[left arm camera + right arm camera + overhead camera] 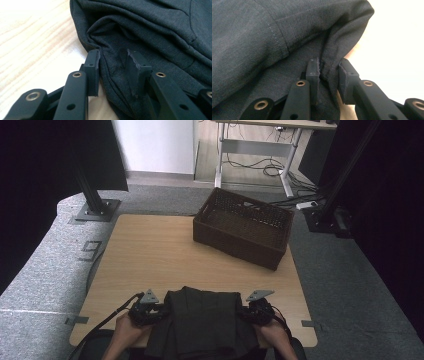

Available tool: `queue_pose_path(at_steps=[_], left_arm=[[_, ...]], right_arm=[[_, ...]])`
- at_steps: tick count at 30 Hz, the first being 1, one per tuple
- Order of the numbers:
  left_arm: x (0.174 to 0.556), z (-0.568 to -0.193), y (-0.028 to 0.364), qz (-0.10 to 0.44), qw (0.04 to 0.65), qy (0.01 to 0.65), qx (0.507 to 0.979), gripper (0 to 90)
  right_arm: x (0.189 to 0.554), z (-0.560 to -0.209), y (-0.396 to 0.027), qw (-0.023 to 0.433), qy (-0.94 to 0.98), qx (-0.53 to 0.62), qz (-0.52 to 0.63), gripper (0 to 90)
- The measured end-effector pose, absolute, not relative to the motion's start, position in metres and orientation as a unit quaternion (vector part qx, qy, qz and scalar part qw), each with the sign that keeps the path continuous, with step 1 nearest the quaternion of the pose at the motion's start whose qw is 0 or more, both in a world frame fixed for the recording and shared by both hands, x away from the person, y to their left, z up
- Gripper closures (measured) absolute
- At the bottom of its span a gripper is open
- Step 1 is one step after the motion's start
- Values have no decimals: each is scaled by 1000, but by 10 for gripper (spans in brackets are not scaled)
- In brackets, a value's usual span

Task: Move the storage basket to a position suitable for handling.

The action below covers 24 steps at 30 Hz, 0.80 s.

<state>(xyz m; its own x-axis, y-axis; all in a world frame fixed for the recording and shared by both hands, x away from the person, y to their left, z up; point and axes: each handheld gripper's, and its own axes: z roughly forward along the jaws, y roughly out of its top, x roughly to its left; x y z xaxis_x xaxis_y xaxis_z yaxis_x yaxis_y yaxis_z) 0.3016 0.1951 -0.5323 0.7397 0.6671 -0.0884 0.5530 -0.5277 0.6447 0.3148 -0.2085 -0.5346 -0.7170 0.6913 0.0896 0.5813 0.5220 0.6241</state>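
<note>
The dark cloth [202, 320] lies folded at the bottom middle of the table [150, 255]. The left tongs [159, 311] and right tongs [243, 310] each pinch one side of it.

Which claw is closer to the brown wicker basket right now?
Right. The right claw grips the dark garment at its right edge, below the wicker basket. The left claw grips the garment's left edge, farther off to the basket's left.
</note>
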Motion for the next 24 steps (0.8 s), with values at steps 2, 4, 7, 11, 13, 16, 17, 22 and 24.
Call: queue_pose_path(at_steps=[2,4,7,11,13,16,17,22,24], left_arm=[[299,-532,195,84,335,350,871,638],[297,-532,195,84,335,349,871,638],[298,-532,195,81,337,348,871,633],[302,-531,198,78,334,350,872,539],[308,-528,201,70,337,356,869,439],[315,-522,206,82,338,367,863,340],[319,-518,208,82,346,372,858,308],[337,-504,211,101,360,382,845,239],[346,-498,209,109,361,383,843,217]], right_arm=[[310,-534,-208,84,870,365,321,715],[309,-534,-208,84,871,363,321,716],[304,-534,-209,85,870,364,321,716],[305,-534,-210,76,870,367,321,654],[308,-531,-213,72,868,371,323,603],[312,-525,-220,77,860,377,334,519],[313,-522,-223,82,858,381,336,492],[326,-510,-240,130,838,405,341,299],[331,-508,-246,144,831,417,339,237]])
